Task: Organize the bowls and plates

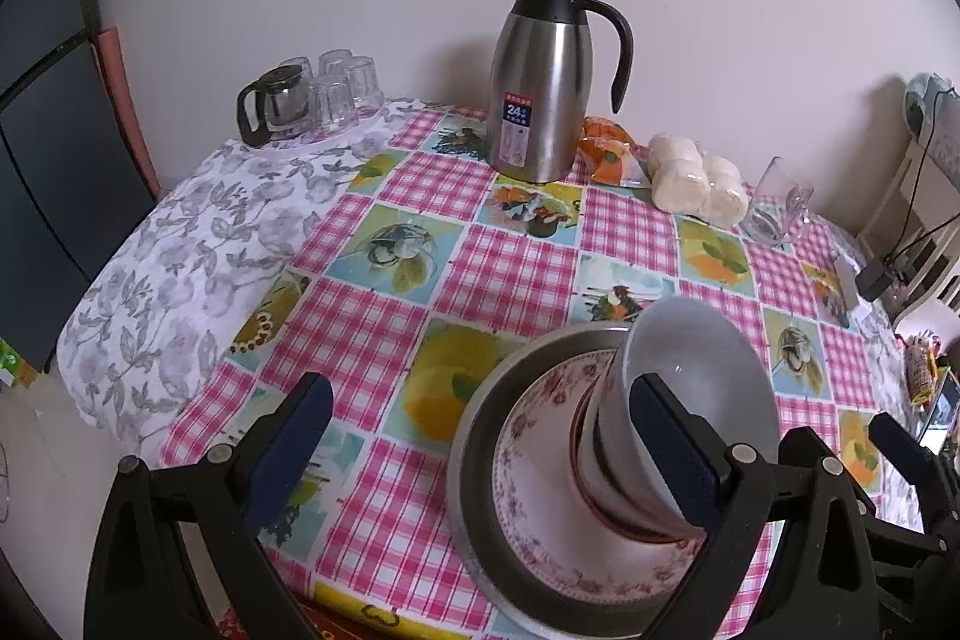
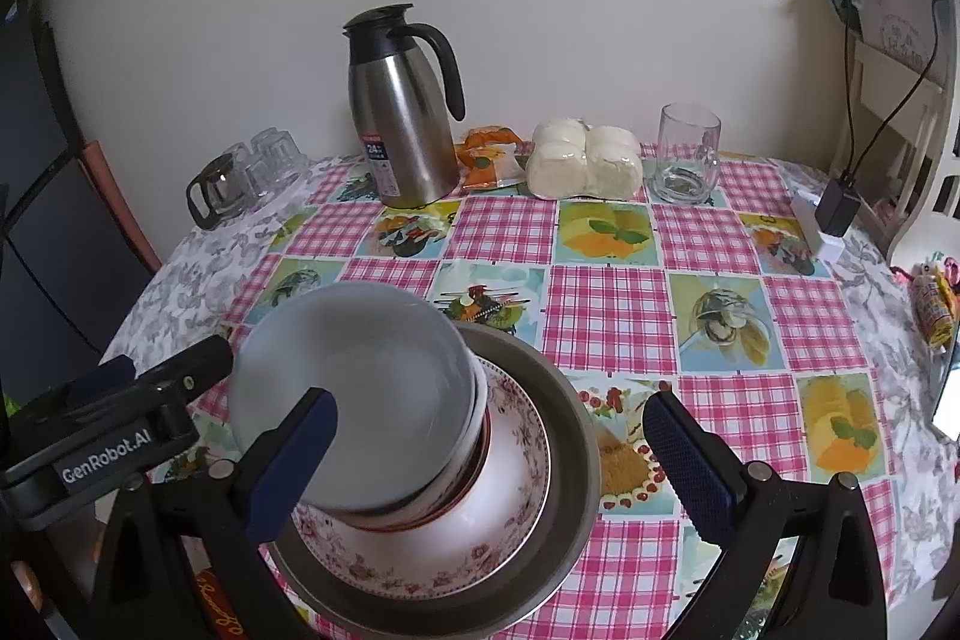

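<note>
Both blue-padded grippers, left and right, stand wide and empty beside the nested pile: plain white bowl topmost, flowered china plate, grey metal pan, apparently just stacked

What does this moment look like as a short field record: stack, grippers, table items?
stack: white bowl on smaller bowls, on floral plate, in metal pan
left gripper: open, holding nothing
right gripper: open, holding nothing
table rear: steel carafe, wrapped buns, empty glass
surface: checked tablecloth
</note>
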